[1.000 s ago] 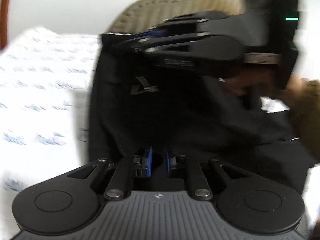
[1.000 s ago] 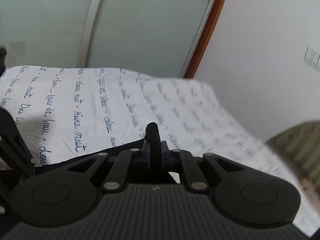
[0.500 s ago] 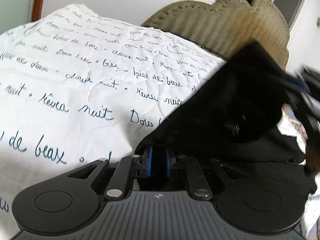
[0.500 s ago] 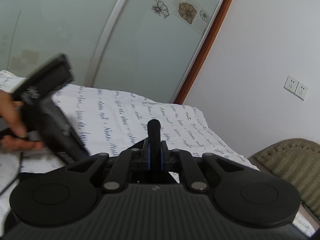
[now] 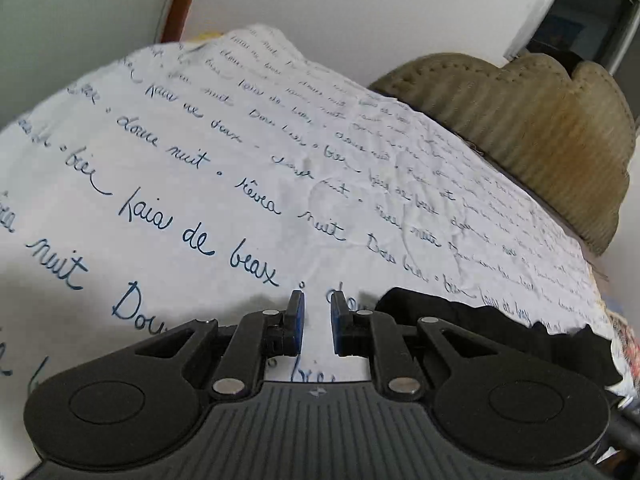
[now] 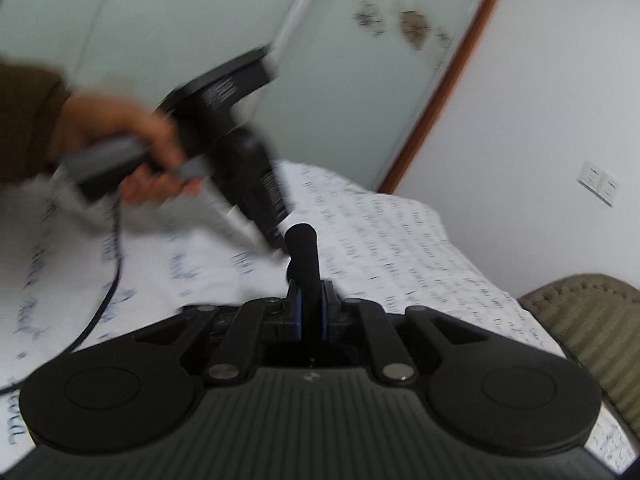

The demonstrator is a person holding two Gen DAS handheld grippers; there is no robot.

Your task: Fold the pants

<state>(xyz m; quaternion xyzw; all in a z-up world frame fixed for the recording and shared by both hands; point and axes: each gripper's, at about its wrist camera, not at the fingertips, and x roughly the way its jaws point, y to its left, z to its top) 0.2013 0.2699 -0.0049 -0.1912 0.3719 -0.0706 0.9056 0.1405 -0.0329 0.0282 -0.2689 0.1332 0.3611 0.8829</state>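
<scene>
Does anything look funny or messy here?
Yes. The black pants lie bunched in a lump near the edge of the bed sheet, not flat. Only the right gripper pinches them; the left gripper holds nothing.

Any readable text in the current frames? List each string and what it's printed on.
"douce nuit", "de beax", "nuit": blue handwriting-style print on the white bedsheet, left wrist view.
Further rows of the sheet's script: too small or blurred.
White lettering on the left gripper body, right wrist view: blurred, unreadable.
</scene>
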